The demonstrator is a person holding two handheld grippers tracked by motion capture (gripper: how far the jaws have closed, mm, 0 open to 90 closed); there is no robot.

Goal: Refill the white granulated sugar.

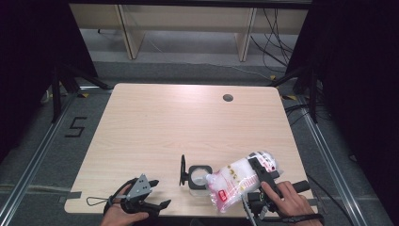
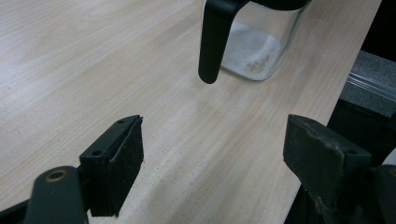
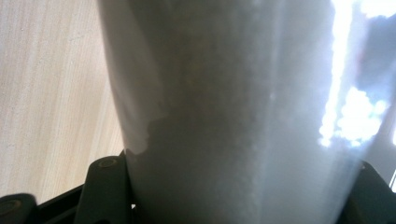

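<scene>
A square glass jar (image 1: 198, 179) stands near the table's front edge, its black hinged lid (image 1: 182, 170) swung open to the left. A little white powder lies at the bottom of the jar (image 2: 254, 49). My right gripper (image 1: 258, 170) is shut on a clear bag of white granules (image 1: 237, 181) with a red label, tilted so its lower end points at the jar's mouth. Seen from the right gripper view, the bag (image 3: 233, 107) sits between both jaws of the right gripper (image 3: 238, 196). My left gripper (image 1: 161, 193) rests open to the left of the jar, and nothing is between the jaws of this gripper (image 2: 215, 154).
The wooden table (image 1: 188, 122) has a round cable hole (image 1: 228, 98) at the back right. Its right edge (image 2: 345, 79) runs close beside the jar in the left gripper view. Wooden shelving (image 1: 188, 28) and cables (image 1: 277, 42) lie beyond the table.
</scene>
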